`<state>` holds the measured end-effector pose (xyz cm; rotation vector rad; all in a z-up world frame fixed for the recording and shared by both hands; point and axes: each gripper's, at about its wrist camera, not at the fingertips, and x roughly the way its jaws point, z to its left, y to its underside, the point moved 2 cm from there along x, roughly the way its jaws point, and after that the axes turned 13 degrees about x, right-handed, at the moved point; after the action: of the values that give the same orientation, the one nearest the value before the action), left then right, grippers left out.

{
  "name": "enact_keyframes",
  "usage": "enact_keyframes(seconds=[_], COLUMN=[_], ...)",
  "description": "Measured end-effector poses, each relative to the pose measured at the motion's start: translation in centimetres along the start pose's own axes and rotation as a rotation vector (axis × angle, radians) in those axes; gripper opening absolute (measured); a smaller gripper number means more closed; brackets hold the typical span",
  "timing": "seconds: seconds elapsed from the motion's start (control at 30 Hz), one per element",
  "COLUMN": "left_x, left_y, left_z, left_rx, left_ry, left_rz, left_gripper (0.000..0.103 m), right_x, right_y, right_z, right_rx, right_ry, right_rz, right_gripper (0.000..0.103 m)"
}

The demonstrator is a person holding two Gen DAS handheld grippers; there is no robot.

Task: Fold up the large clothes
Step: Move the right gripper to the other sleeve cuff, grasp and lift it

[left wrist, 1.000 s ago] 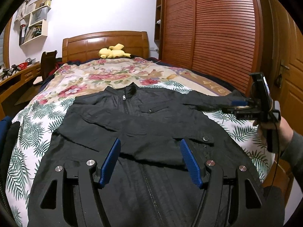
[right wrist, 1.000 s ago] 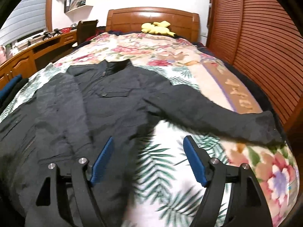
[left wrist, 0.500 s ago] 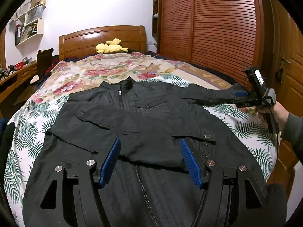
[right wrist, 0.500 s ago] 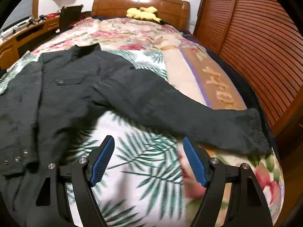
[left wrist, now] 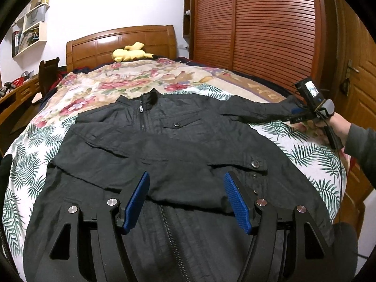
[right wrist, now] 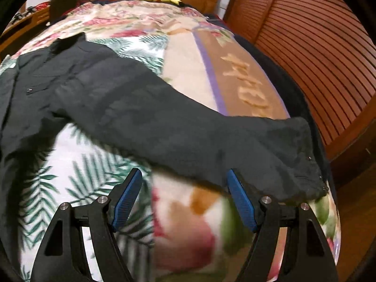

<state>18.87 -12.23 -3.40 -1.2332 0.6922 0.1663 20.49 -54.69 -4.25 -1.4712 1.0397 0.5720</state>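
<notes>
A black jacket (left wrist: 164, 150) is lying zipped and face up across the floral bedspread (left wrist: 131, 80), filling the centre of the left wrist frame. The left gripper (left wrist: 185, 188) is hovering over its folded-in sleeve (left wrist: 131, 155), jaws spread wide. At the right edge, the right gripper (right wrist: 183, 188) is sitting beside the outstretched sleeve (right wrist: 188, 127), jaws likewise spread and holding nothing.
</notes>
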Motion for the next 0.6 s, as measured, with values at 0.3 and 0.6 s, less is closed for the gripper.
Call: enact_keyframes(seconds=[0.3, 0.6], left_x=[0.0, -1.1], left_y=[-0.1, 0.2], left_z=[0.2, 0.3], left_rx=[-0.002, -0.016], left_ry=[-0.001, 0.0], left_rz=[-0.002, -0.029], left_gripper=[0.068, 0.068], right_x=[1.3, -5.1], right_y=[-1.0, -3.2], right_z=[-1.8, -0.6], right_rx=[0.006, 0.049], right_ry=[0.069, 0.072], right_rz=[0.011, -0.181], right_gripper=[0.032, 0.007])
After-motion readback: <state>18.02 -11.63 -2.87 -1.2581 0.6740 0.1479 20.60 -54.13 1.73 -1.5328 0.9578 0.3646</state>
